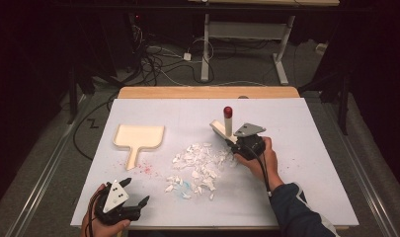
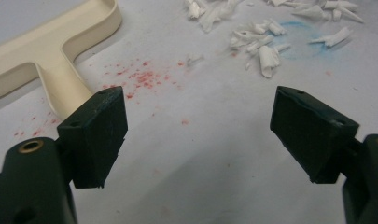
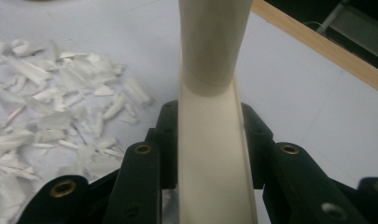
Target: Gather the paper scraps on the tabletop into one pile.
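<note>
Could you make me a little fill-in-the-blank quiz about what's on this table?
1. The right tool is shut on the cream ____ of a brush.
2. The left tool is ____, with nothing between its jaws.
3. The dustpan lies to the ____ of the white scraps in the high view.
4. Beside the dustpan's handle the table has specks of ____ colour.

Missing words: handle; open; left; red

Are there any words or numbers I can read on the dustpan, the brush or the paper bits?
None: no words, numbers or signs can be read on the dustpan, the brush, the paper scraps or the white table cover.
</note>
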Demonstrator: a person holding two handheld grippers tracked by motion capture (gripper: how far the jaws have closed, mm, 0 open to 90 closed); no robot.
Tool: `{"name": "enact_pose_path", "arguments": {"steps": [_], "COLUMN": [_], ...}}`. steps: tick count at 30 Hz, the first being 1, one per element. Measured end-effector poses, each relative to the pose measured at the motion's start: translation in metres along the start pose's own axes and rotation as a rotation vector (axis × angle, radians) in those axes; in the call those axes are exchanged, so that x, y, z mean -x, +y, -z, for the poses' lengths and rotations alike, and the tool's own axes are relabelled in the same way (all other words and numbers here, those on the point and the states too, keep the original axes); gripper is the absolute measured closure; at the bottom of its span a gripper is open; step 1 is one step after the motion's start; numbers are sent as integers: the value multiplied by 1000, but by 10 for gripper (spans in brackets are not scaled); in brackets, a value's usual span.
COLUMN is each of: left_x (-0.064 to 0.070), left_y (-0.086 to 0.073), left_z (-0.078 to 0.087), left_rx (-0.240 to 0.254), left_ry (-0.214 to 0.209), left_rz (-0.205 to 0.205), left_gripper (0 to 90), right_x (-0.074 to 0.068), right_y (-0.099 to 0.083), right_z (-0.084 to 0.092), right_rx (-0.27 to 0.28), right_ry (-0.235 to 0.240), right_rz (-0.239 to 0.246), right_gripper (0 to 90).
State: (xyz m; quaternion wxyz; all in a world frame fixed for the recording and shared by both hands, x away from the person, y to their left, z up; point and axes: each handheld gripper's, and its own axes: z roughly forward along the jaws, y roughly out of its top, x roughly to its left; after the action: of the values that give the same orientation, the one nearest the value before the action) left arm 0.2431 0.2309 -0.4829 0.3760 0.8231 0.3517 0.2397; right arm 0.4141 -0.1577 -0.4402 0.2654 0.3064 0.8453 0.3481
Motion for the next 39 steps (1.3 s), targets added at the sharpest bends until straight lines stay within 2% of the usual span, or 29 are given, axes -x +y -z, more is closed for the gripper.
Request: {"name": "enact_pose_path", "arguments": {"steps": [4, 5, 6, 9, 13, 17, 21, 24, 28, 32, 36, 39], "left_x": [-1, -1, -1, 0, 1, 2, 2, 2, 2, 2, 2, 2], "left_y": [1, 1, 1, 2, 3, 2, 2, 1, 1, 0, 0, 0], "left_z": [-1, -1, -1, -2, -2, 0, 1, 2, 3, 3, 2, 1], "left_rx": [11, 8, 7, 7, 8, 9, 10, 8, 7, 7, 6, 0], "left_ry": [-6, -7, -8, -12, -11, -9, -6, -5, -3, -3, -6, -10], "left_rz": [2, 0, -3, -10, -12, -11, -7, -10, -11, -7, -9, -13], "left_gripper": [169, 169, 169, 170, 169, 169, 169, 169, 169, 169, 169, 169], "right_x": [-13, -18, -18, -27, -39, -47, -48, -41, -34, -23, -15, -15], "right_y": [4, 5, 5, 6, 9, 11, 17, 24, 35, 42, 43, 44], "right_z": [-3, -3, -3, 0, 8, 21, 32, 37, 37, 22, -4, -21], "right_rx": [-6, 1, 1, 12, 25, 32, 40, 66, 70, 46, 5, 7], "right_ry": [30, 66, 66, 117, 190, 229, 193, 181, 120, 71, 39, 40], "right_rz": [40, 55, 55, 72, 97, 124, 142, 123, 146, 163, 178, 209], "right_gripper": [672, 671, 671, 670, 672, 676, 676, 676, 676, 676, 676, 676]}}
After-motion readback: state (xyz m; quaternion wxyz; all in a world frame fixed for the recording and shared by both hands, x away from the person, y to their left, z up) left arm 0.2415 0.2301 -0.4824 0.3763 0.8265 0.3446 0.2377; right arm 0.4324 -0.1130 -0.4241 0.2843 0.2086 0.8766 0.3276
